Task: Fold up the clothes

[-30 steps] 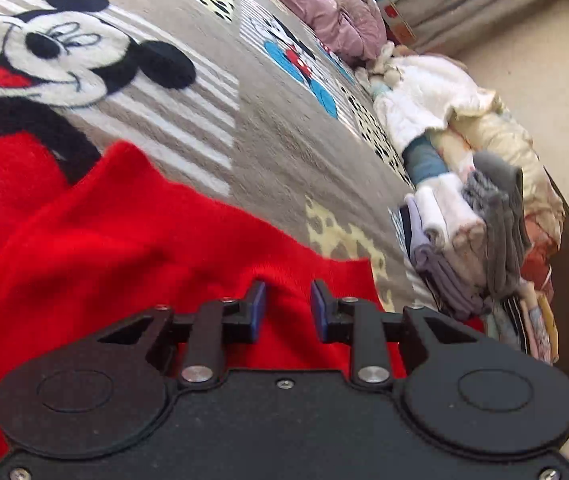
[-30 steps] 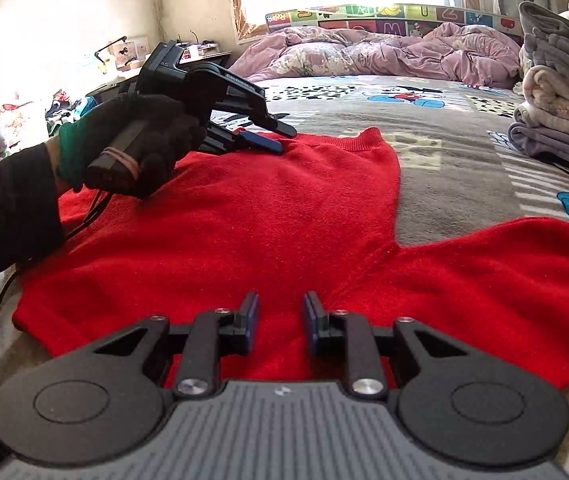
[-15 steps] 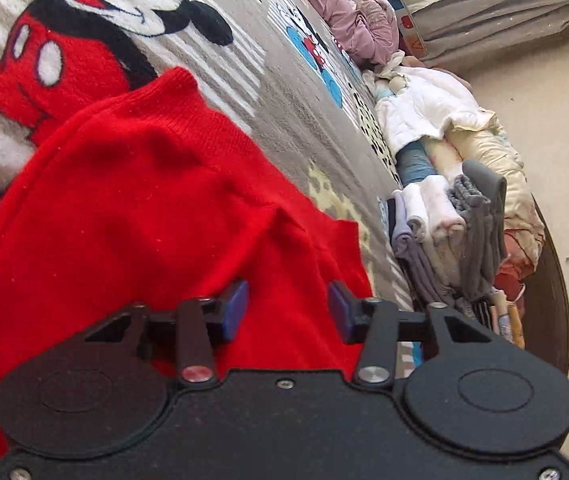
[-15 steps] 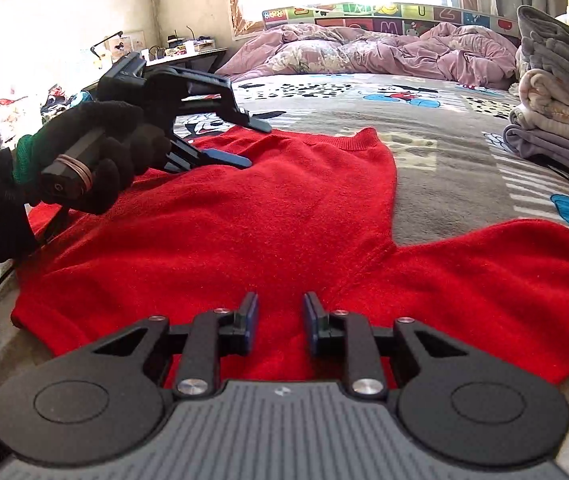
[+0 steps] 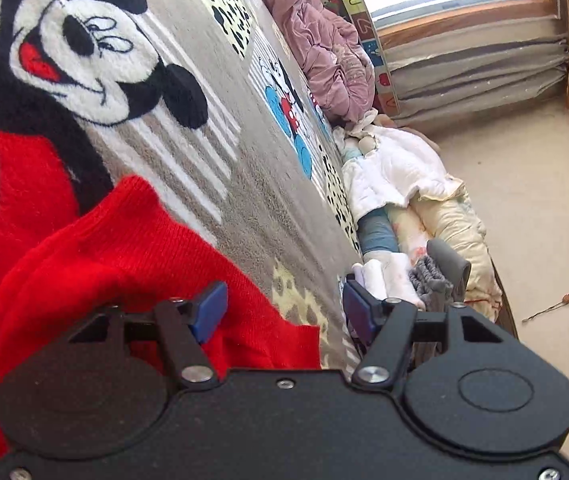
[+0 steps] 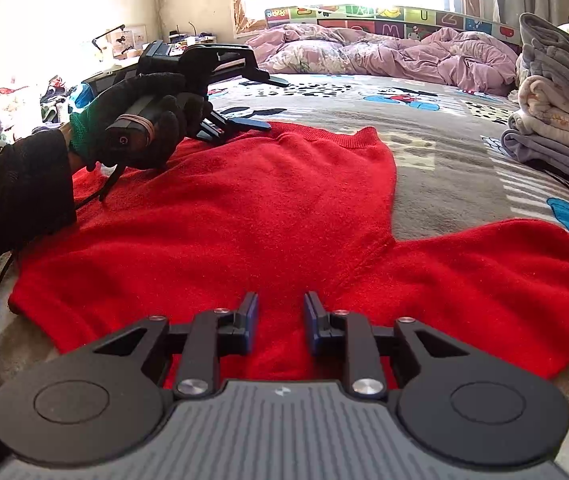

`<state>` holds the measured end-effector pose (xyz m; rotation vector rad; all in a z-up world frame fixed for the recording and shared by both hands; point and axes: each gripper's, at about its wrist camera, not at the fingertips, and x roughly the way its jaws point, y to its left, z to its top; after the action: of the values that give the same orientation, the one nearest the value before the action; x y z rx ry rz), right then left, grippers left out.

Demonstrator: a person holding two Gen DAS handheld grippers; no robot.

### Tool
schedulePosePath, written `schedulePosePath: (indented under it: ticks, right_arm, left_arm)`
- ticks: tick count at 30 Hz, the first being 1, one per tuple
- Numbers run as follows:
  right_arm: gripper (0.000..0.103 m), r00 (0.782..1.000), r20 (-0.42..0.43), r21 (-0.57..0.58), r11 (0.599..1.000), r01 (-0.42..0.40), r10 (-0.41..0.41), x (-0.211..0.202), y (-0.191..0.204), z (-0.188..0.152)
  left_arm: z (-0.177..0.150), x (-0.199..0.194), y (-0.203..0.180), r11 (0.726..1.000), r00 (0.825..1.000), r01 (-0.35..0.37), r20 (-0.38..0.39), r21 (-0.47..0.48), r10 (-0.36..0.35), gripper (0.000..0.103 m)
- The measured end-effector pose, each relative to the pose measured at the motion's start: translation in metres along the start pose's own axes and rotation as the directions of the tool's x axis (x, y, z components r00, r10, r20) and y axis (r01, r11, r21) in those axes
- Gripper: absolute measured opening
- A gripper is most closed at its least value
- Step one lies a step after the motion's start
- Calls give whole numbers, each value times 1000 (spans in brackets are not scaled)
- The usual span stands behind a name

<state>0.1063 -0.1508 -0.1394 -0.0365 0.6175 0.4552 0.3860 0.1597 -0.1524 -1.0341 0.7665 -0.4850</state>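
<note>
A red sweater (image 6: 244, 208) lies spread flat on the bed, one sleeve stretched out to the right. My left gripper (image 6: 264, 102), held in a black-gloved hand (image 6: 140, 136), hovers over the sweater's far left part. Its jaws are opening, and no cloth is pinched between them. In the left wrist view the same gripper (image 5: 284, 312) has its blue pads (image 5: 208, 312) wide apart above the sweater's edge (image 5: 124, 248). My right gripper (image 6: 280, 320) sits low over the sweater's near hem. A narrow gap separates its fingers, and nothing is caught in it.
A cartoon-mouse blanket (image 5: 212, 184) covers the bed. Folded clothes are stacked at its right side (image 6: 556, 120) (image 5: 404, 280). A crumpled pink quilt (image 6: 364, 52) lies at the head below the window. A cluttered desk (image 6: 124, 44) stands at the far left, and the floor (image 5: 544, 200) lies beyond the bed's edge.
The left gripper's jaws have spread much wider, and it has rolled and shifted over the sweater's far corner. The right gripper and the sweater have stayed put.
</note>
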Motion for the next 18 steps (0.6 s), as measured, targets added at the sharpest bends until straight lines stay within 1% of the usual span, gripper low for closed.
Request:
schedulePosePath:
  ticks: [4,5,7,8,9,10,11,12,13,14,15,18]
  right_arm:
    - [27,1000,-5,-12,1000,11,-11,0,2,2]
    - [27,1000,-5,-14,1000,15,-15,-1,2,2]
    - [27,1000,-3,-21,999,24,-24,-2,4,2]
    - [27,1000,-1,-25,999,29,-29,-3,5,2]
    - [27,999,2,-28,999,33,-32,-3,6,2]
    - [27,999,6,-31,999,38,-37,-3,7,1]
    - [27,999,12,-35,998,44,-44,-3,8,0]
    - [27,999,18,-40,998,51,-50,-3,10,-1]
    - [27,998,22,-49,997,63,-62,-5,12,-2]
    - [28,997,27,-57,996,73,-72,-8,14,-2]
    - [28,997,37,-61,995,76,-74,-14,16,-3]
    - [32,994,89,-59,996,74,-69,-37,20,-2]
  left_arm:
    - [-14,-27,-8,999,999,33,8,-40,-33,64]
    - [-22,-35,-13,999,999,33,1,-39,-33,64]
    - [-38,-44,-22,1000,1000,-8,-17,-28,7,64]
    - [-48,-50,-22,999,1000,-15,-8,-48,14,66]
    - [-53,-46,-20,997,997,-74,-19,-35,73,74]
    - [-58,-41,-17,991,991,-132,-30,-21,132,74]
    - [-60,-34,-13,985,985,-172,-24,25,172,60]
    - [-61,-36,-10,985,985,-174,-2,23,174,54]
    - [-63,-44,-12,988,988,-151,21,-12,152,55]
    - [-66,-55,-21,991,990,-132,50,0,132,64]
    - [-69,-65,-30,994,991,-113,78,12,112,65]
    - [-94,-100,-54,995,990,-77,119,56,70,67]
